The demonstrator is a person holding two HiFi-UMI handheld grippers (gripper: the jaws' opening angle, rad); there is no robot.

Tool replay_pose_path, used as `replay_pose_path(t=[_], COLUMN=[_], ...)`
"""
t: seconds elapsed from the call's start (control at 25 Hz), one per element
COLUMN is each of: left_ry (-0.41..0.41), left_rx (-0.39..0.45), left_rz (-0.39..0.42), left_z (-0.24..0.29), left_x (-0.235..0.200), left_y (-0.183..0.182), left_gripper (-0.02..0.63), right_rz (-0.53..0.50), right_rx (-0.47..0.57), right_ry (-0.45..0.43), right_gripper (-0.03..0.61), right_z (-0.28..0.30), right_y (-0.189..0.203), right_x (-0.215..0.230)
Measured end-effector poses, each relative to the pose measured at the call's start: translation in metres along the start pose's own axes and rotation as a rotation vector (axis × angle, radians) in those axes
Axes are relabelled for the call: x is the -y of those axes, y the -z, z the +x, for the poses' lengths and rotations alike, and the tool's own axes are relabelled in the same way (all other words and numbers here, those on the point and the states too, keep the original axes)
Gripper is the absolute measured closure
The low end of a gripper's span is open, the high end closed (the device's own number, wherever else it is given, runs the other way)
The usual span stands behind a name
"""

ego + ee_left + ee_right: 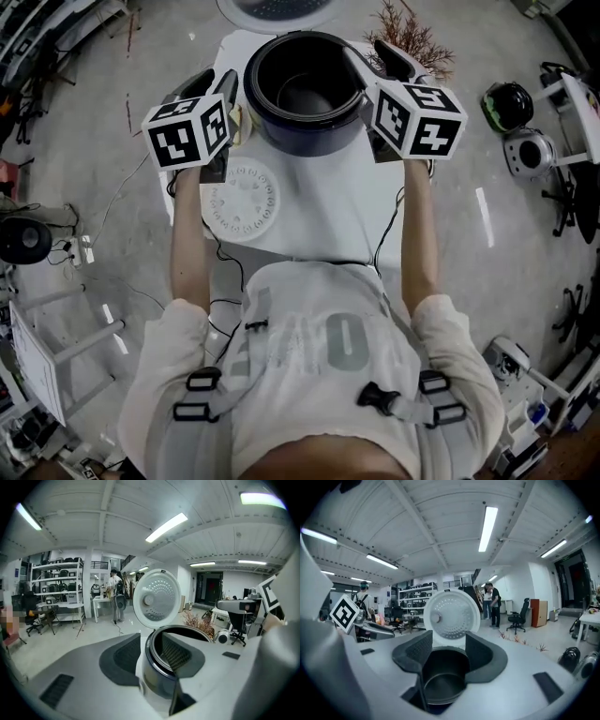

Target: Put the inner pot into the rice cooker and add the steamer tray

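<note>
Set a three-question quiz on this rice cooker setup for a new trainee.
1. True or false: the inner pot already sits inside the rice cooker.
2. Where does the steamer tray lie? A) flat on the table, to the lower left of the cooker in the head view; B) inside the pot; C) on the floor.
3. In one word, how does the cooker's lid stand?

Key: 1 true. 2 A. 3 open.
</note>
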State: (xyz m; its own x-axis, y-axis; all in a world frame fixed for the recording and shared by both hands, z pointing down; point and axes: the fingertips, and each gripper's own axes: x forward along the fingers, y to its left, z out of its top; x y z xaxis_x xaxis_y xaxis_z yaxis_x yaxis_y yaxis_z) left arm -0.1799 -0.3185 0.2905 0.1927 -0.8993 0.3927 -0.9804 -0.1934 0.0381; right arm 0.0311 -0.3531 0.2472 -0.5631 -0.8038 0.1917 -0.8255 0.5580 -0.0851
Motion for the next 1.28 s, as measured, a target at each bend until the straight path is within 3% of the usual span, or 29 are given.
replay_pose_path(t=[0.2,0.44,0.88,1.04,1.28], left_ry=[-0.02,-0.095,-0.236,-0.242,-0.244], left_rx=[0.087,0.142,0.054,-0.049,-0.176], left_rz=[-0.014,-0.04,-0.21,-0.21,-0.291], left_z=[-0.047,-0.097,-0.126,-0.119,-0.115], left_x=[-0.013,-0.036,-0.09,-0.094,-0.085], left_y=[-0.01,0.006,0.121,0.179,0.256], left_gripper=[0.471,0.459,0.459,0.459,0.459], right_rz=[-0.021,-0.003,0.054,0.025,0.021], right_rx=[0.173,0.231,0.123,0.028,-0.132], right_ry=[-0.048,-0.13,-0.211,-0.26,-0.287], right_gripper=[0.376,0.345,0.348,0.351,0.351], right_z=[-0.031,-0.049,-0.034,-0.026,-0.021], right_y=[-0.036,-0.035,0.052,0.097,0.164], right_x=[-0.038,-0.084,-0.148,-0.164,-0.175])
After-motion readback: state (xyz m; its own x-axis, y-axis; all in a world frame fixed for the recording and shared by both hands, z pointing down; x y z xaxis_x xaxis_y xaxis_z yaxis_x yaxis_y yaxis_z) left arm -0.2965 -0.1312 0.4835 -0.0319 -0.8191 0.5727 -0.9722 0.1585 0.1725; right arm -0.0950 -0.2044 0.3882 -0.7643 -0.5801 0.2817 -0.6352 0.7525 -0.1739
